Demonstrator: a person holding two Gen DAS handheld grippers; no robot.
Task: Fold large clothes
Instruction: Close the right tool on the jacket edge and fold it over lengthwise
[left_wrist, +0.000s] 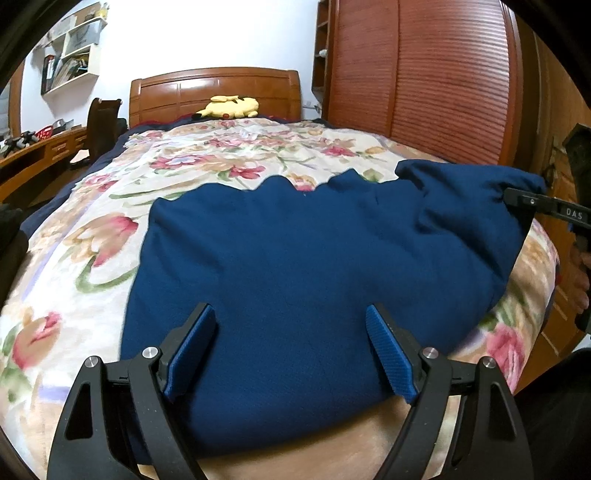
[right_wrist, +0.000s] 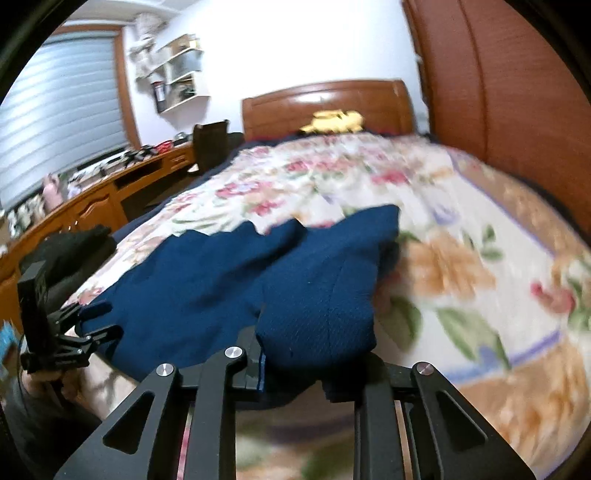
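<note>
A large navy blue garment (left_wrist: 295, 258) lies on the flowered bedspread (left_wrist: 92, 229). My left gripper (left_wrist: 291, 347) is open just above the garment's near edge, with its blue pads (left_wrist: 192, 347) spread wide and nothing between them. My right gripper (right_wrist: 314, 354) is shut on the garment's right-hand fold (right_wrist: 321, 295) and lifts it off the bed. In the left wrist view the right gripper (left_wrist: 517, 197) enters from the right and pinches the raised cloth. In the right wrist view the left gripper (right_wrist: 92, 321) shows at the garment's left edge.
A yellow plush toy (left_wrist: 229, 107) lies by the wooden headboard (left_wrist: 214, 92). A tall wooden wardrobe (left_wrist: 424, 74) stands to the right of the bed. A wooden desk (right_wrist: 92, 199) with a chair (left_wrist: 101, 129) stands to the left. Wall shelves (left_wrist: 72, 55) hang above it.
</note>
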